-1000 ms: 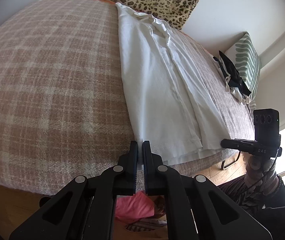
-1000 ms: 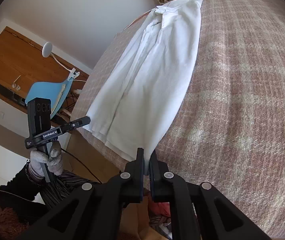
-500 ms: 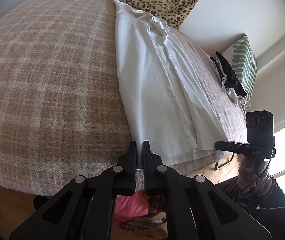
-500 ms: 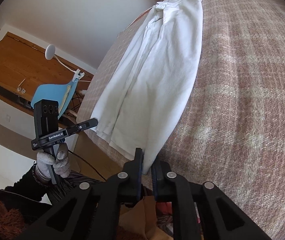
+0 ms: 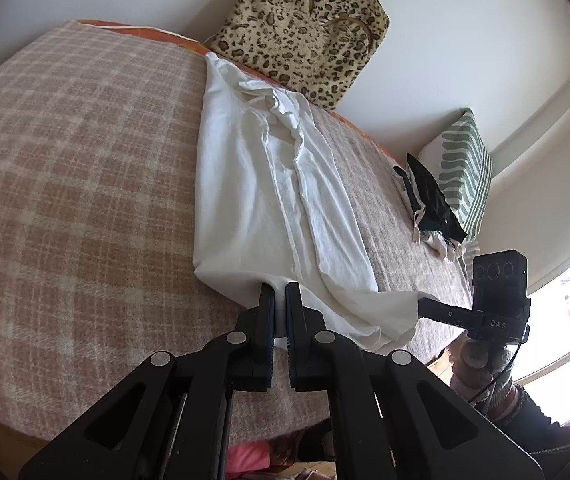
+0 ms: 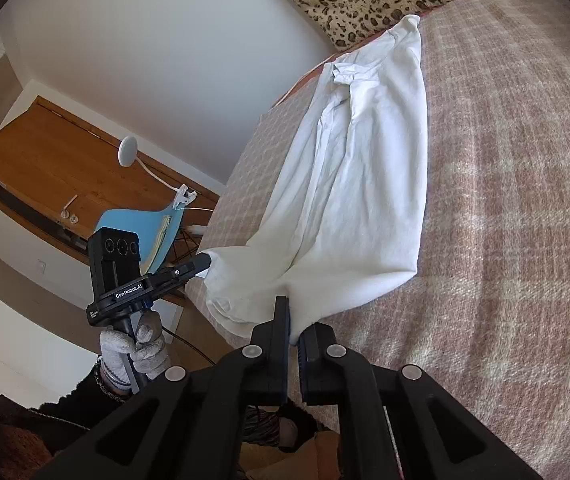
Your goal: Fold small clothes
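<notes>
The white shirt (image 5: 269, 184) lies long and thin down the middle of the bed (image 5: 69, 168), its collar near the far edge by the spotty bag (image 5: 305, 28). The left gripper (image 5: 279, 292) and the right gripper (image 6: 293, 316) each pinch a bottom corner of the shirt, lifted a little near the front edge of the bed. To fold well, I think both grippers should keep their squeeze, rise together, and carry the bottom hem evenly toward the collar so the edges line up.
</notes>
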